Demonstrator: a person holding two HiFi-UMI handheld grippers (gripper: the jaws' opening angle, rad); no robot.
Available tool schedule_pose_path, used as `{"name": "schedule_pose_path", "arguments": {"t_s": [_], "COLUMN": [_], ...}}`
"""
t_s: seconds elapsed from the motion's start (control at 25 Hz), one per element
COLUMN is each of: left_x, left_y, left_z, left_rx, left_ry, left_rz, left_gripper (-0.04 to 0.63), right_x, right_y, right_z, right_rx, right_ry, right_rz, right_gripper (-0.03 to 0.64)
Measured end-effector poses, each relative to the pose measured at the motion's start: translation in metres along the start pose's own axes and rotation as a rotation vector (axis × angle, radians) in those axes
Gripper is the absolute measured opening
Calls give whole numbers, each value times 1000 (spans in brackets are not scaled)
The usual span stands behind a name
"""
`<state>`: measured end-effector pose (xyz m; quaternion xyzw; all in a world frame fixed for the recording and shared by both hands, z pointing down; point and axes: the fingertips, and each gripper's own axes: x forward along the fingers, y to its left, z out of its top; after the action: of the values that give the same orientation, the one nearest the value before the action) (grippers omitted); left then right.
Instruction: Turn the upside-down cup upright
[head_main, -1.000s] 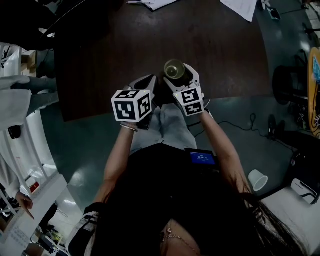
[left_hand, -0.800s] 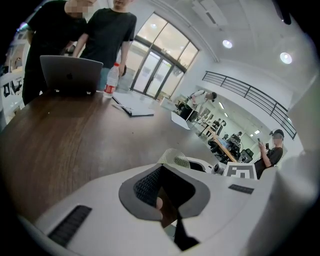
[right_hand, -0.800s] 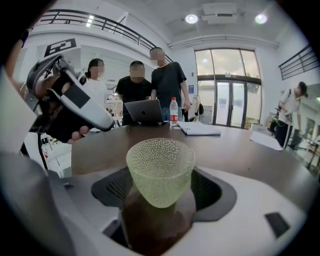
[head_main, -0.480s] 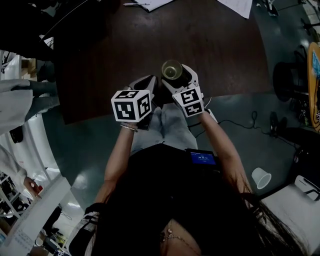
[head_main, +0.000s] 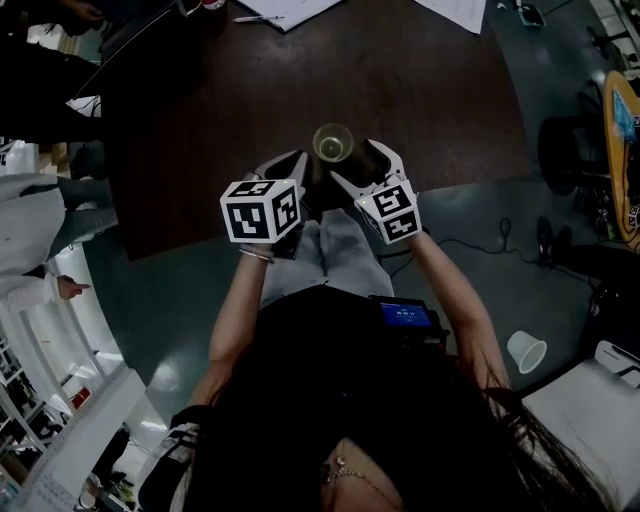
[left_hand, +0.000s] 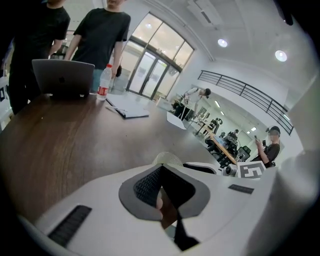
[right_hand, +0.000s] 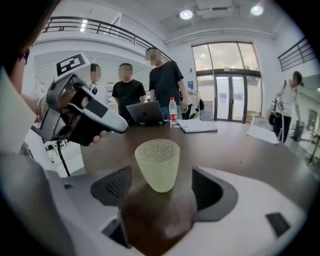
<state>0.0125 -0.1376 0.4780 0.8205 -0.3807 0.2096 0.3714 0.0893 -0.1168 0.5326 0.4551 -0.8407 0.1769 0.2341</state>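
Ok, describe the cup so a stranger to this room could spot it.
On the dark wooden table, look near the front edge, between the open jaws of the right gripper. The cup stands there mouth up: small, pale yellow-green, translucent and pebbled, unlike the laptop and bottle beyond.

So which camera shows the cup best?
The right gripper view. There the cup fills the middle of the picture, whole and upright on the table, standing between the open jaws of the right gripper with a gap on each side. The head view shows only its mouth from above. The left gripper view catches just a sliver of rim.
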Motion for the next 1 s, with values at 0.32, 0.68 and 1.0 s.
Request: {"name": "schedule_pose_path", "arguments": {"t_s": [0.32,0.68,1.0], "left_x": [-4,-16,-26], "left_y": [-7,-21,-24], "left_z": [10,19,31], "left_rx": [33,52,47], "left_ry": [-18,-65,-135], "left_rz": [3,7,25], "left_gripper": [2,2,2], "right_x": [-27,-46,-48], "right_y": [5,-10,-21], "right_z": [31,68,86], "right_rx": [60,145,178], "right_ry": [-68,-167,-187], "right_rz": [12,-82,-125], "right_gripper": [360,105,29]}}
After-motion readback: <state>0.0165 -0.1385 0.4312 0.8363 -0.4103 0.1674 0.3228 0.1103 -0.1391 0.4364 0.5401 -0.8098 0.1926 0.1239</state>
